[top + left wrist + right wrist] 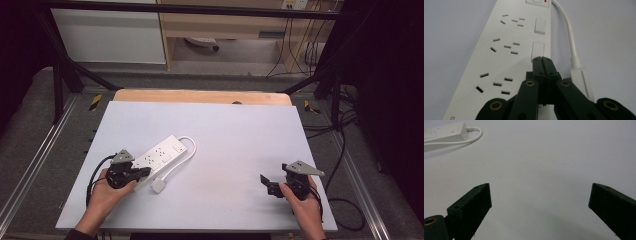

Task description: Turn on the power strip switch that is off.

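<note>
A white power strip point(161, 154) point(486, 60) with several sockets lies at the table's left, with its white cable point(188, 148) point(569, 35) looping back to a white plug point(159, 186) point(582, 77). My left gripper point(145, 172) point(541, 58) is shut with nothing in it. Its joined tips rest over the strip at the near edge of a rocker switch point(538, 48); whether they touch it I cannot tell. My right gripper point(267, 183) point(540, 188) stands open low over the bare table at the right, with nothing between its jaws. The strip's far end point(445, 132) lies well off from it.
The pale table top point(240, 140) sits on a wooden board point(200, 96) at the back. Metal frame rails point(37, 160) run along both sides, and black cables point(345, 150) trail on the floor at the right. A red-marked main switch point(537, 2) is at the strip's far end.
</note>
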{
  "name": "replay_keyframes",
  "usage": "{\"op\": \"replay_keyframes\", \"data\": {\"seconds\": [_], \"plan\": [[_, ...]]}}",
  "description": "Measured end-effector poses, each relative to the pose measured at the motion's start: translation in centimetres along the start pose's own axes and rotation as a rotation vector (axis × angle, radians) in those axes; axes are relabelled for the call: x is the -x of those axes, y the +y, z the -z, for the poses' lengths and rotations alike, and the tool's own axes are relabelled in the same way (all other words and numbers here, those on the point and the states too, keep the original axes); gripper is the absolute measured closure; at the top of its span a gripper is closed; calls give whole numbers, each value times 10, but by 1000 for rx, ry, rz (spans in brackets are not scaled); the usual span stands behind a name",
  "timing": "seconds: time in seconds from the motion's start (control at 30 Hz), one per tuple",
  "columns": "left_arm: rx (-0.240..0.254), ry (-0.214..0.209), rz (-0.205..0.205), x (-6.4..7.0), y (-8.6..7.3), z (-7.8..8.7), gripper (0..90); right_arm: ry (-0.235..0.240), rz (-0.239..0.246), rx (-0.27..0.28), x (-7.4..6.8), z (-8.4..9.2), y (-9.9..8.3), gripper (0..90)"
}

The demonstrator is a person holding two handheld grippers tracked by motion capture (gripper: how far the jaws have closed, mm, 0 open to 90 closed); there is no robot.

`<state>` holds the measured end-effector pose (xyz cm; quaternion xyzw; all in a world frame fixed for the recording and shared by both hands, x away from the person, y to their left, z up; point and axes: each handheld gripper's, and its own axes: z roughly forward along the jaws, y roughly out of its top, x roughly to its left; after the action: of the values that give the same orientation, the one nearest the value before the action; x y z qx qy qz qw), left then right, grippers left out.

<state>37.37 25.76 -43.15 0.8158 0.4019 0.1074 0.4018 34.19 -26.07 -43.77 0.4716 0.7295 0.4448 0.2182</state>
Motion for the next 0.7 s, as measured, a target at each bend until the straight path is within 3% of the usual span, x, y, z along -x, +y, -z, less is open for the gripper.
{"op": "replay_keyframes", "data": {"seconds": [0.7], "plan": [[8, 1, 5, -1, -1, 0, 900, 0, 0, 0, 0, 0, 0, 49]]}}
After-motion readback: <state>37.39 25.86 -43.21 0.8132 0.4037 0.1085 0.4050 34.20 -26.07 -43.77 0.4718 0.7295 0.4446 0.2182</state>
